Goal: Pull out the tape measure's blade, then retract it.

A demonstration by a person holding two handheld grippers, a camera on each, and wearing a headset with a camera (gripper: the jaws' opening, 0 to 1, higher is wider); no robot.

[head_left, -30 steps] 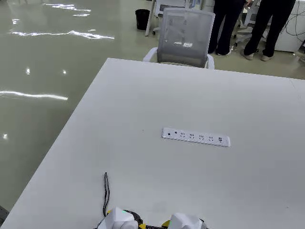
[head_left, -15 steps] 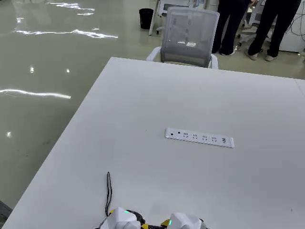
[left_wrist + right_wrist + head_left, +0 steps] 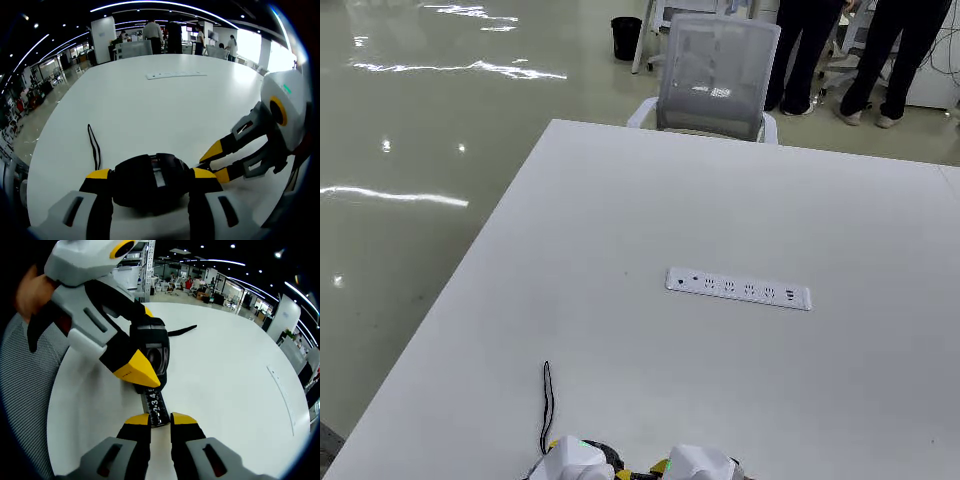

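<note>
The black tape measure (image 3: 152, 181) rests on the white table (image 3: 165, 110), and my left gripper (image 3: 151, 175) is shut on its body, one yellow-tipped jaw on each side. Its thin black wrist strap (image 3: 93, 147) trails away across the table. In the right gripper view, a short length of blade (image 3: 154, 405) with printed numerals sticks out of the case (image 3: 152, 352). My right gripper (image 3: 160, 420) is shut on the blade's end. In the head view the strap (image 3: 546, 405) lies at the bottom edge, close to me.
A white power strip (image 3: 738, 288) lies mid-table, beyond the grippers. A grey mesh chair (image 3: 715, 75) stands at the table's far edge, with people (image 3: 880, 50) standing behind it. The table's left edge (image 3: 450, 300) drops to a glossy floor.
The head camera shifted slightly a second ago. My right gripper's white top has edged a little to the left, toward the left gripper. The tape measure and strap stay put.
</note>
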